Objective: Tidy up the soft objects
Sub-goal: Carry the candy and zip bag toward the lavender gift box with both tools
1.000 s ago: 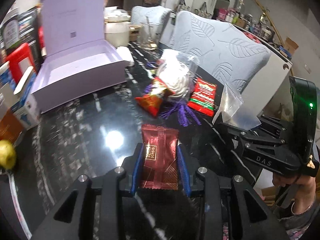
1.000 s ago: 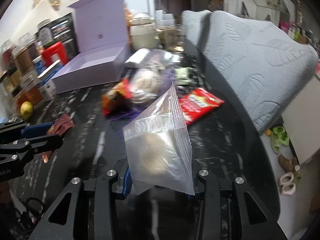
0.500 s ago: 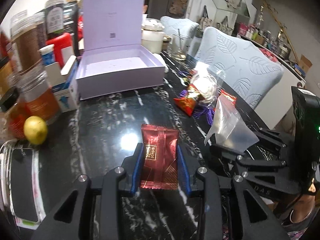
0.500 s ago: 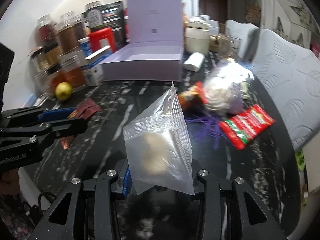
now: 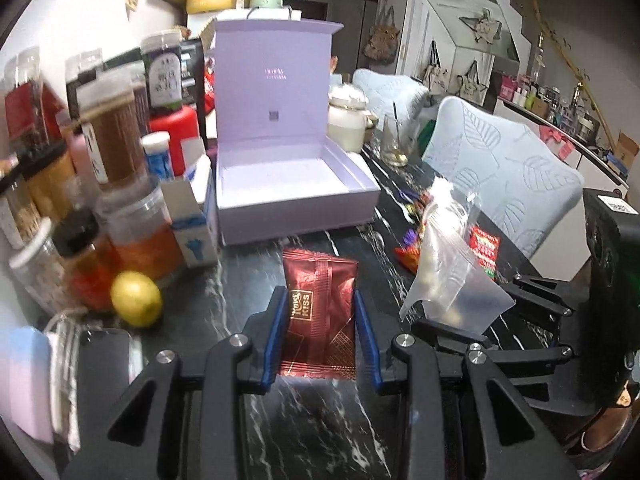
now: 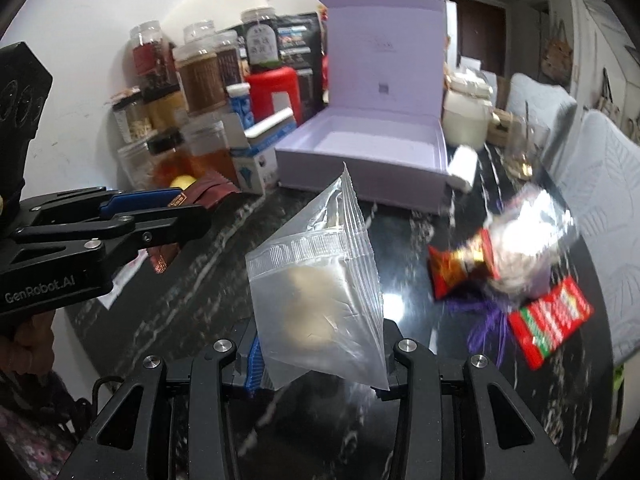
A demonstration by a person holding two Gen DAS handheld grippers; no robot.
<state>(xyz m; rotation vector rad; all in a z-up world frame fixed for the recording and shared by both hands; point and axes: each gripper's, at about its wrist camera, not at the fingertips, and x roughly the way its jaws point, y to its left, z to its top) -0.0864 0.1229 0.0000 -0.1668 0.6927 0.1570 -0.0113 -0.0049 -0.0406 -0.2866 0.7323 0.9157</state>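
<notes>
My left gripper (image 5: 322,308) is shut on a dark red snack packet (image 5: 320,312), held above the black marble table (image 5: 312,432). My right gripper (image 6: 320,356) is shut on a clear zip bag (image 6: 320,292) with a pale round lump inside; the same zip bag (image 5: 452,276) shows at the right of the left wrist view. An open lilac box (image 5: 288,184) with its lid up stands straight ahead, and its tray looks empty. From the right wrist view the lilac box (image 6: 368,156) lies ahead and the left gripper (image 6: 160,216) with the red packet (image 6: 200,196) is at the left.
Jars and bottles (image 5: 112,152) crowd the left edge, with a lemon (image 5: 136,304) and a small blue-white carton (image 5: 192,220) near the box. More wrapped snacks lie right: a red packet (image 6: 552,320), a clear bag with purple ribbon (image 6: 524,248). Chair backs (image 5: 504,176) flank the table's right side.
Both grippers have swung left with their loads, so the lilac box has come from the upper left to straight ahead. The loose snacks have slid to the right of both views.
</notes>
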